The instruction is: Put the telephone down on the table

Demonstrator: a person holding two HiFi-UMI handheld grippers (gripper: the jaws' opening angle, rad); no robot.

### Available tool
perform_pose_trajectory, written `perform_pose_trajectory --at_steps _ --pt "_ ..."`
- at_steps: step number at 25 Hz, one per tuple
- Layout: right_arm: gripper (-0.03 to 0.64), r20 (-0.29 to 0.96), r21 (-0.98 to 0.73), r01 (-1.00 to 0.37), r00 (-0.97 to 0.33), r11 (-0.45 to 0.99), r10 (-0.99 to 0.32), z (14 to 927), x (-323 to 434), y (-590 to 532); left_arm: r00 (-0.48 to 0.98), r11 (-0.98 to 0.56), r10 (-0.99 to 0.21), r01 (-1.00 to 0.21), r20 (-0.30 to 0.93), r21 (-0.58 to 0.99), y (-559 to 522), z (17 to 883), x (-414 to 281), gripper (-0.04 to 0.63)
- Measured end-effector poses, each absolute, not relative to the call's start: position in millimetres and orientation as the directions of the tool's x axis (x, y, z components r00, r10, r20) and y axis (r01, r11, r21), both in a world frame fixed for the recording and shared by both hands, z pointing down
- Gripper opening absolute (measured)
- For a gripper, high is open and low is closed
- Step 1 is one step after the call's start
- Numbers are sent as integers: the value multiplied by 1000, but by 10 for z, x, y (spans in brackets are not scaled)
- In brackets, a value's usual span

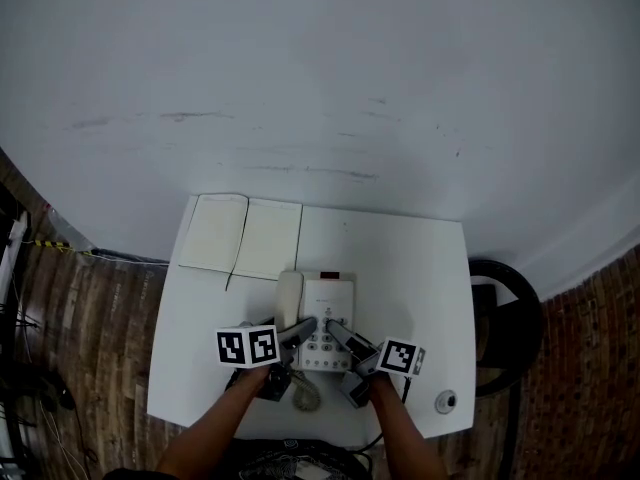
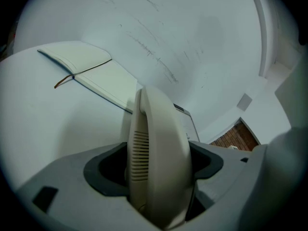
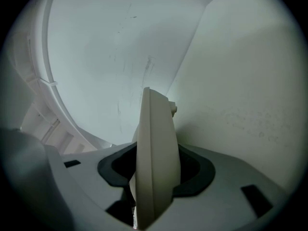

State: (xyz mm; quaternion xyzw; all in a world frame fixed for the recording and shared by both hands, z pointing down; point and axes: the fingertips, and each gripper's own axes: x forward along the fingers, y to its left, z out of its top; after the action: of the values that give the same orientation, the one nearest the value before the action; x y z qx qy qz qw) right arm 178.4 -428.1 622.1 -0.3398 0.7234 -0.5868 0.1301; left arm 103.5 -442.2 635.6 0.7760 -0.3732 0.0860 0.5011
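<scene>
A beige desk telephone (image 1: pixel 320 303) sits at the middle of the white table (image 1: pixel 420 268), its handset along its left side. My left gripper (image 1: pixel 303 328) comes in from the near left and is shut on the handset (image 2: pixel 156 143), whose slotted earpiece stands upright between the jaws. My right gripper (image 1: pixel 337 334) reaches in from the near right, its jaws closed on the telephone's right edge (image 3: pixel 153 153). Whether the telephone rests on the table or hangs just above it, I cannot tell.
An open white notebook (image 1: pixel 240 236) lies at the table's far left, behind the telephone. The coiled cord (image 1: pixel 305 393) trails toward the near edge. A small round object (image 1: pixel 446 402) sits at the near right corner. A black stool (image 1: pixel 505 318) stands beside the table's right side.
</scene>
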Motion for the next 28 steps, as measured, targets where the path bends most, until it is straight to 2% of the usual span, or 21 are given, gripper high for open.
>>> perform_pose_trajectory --at_steps 6,11,28 --pt "204 276 -905 -418 -723 83 -633 6240 1807 -4283 702 -228 -509 -667 497 709 -4414 6371 1056 376" --pt "240 380 -839 -536 -699 92 -606 6290 1820 -4279 695 -233 -516 -677 500 698 -4412 6373 1061 376" --pt "290 601 -665 -742 -601 87 -527 6422 2038 -4270 652 -286 -493 -747 577 600 -4399 6365 1171 376"
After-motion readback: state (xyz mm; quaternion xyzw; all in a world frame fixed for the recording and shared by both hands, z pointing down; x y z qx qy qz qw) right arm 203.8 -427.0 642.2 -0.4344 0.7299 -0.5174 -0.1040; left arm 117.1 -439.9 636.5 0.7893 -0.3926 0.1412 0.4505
